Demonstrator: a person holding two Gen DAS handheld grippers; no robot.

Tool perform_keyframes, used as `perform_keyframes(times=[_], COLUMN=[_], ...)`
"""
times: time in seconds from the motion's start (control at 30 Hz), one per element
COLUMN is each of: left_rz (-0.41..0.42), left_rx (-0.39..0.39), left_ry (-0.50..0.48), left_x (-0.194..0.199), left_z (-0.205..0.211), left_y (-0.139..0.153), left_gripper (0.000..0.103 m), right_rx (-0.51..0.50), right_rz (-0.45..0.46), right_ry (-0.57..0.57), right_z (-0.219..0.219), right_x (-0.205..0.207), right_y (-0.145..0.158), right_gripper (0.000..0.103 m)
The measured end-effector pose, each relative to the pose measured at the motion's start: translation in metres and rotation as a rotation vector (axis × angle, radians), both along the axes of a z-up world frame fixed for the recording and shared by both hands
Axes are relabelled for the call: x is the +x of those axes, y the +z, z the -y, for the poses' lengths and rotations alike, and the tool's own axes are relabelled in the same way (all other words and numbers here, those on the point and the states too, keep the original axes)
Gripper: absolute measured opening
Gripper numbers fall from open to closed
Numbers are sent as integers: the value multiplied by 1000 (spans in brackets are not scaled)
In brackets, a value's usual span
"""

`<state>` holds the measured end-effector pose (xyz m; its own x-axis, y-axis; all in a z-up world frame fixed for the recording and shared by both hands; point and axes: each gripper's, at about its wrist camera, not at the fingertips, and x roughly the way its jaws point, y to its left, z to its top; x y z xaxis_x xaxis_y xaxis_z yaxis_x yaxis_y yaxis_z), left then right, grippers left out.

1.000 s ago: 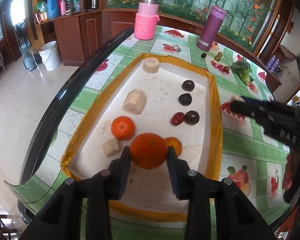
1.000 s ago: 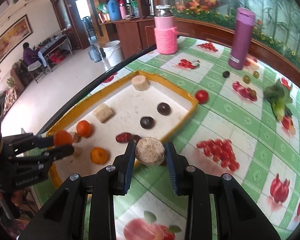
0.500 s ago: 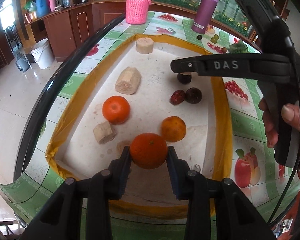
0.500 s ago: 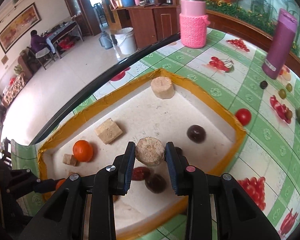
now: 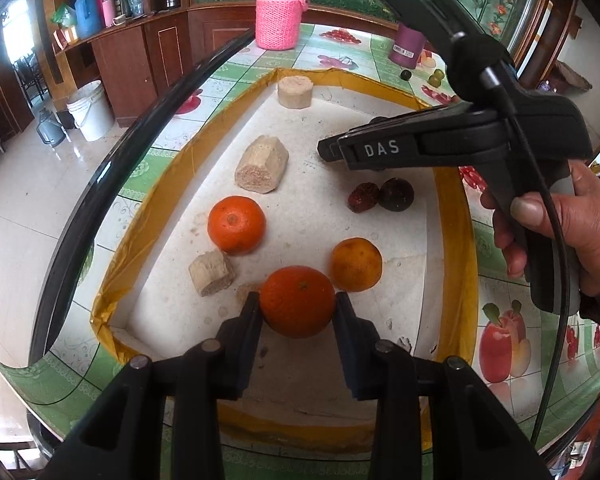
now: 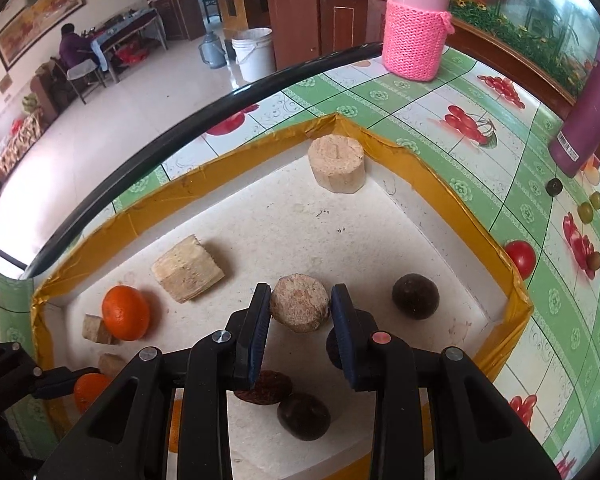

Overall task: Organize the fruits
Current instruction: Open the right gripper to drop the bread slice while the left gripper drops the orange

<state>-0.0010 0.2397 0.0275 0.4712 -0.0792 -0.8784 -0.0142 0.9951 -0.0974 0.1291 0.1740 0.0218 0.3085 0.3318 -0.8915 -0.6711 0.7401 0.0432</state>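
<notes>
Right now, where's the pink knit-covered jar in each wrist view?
Left wrist: pink knit-covered jar stands top centre, on the table beyond the tray's far corner.
Right wrist: same jar top right of centre, beyond the tray.
Shared landmark: round tan block in the tray's far corner, nearest the jar.

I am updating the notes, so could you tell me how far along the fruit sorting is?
Done: two oranges already lie in the tray. In hand: the left gripper holds another orange; the right gripper holds a tan block above it. Left: a tomato outside the tray.
</notes>
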Motion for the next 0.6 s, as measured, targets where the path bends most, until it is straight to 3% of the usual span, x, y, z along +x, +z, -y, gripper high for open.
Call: perform_keyframes(times=[0.23, 0.43, 0.6], left_rz=[-32, -25, -19], left_rx=[92, 72, 62], left_ry=[2, -2, 1], left_x=[4, 1, -2], left_z=[12, 14, 14], left_y=[0, 0, 0], left_gripper=[39, 50, 53], right_rx=[-34, -55, -68], right_rz=[23, 34, 47], right_ry=[18, 34, 41], right_z=[-4, -6, -7], right_x=[-3, -3, -3], right_y=[-2, -2, -3], right_gripper=[30, 31, 33])
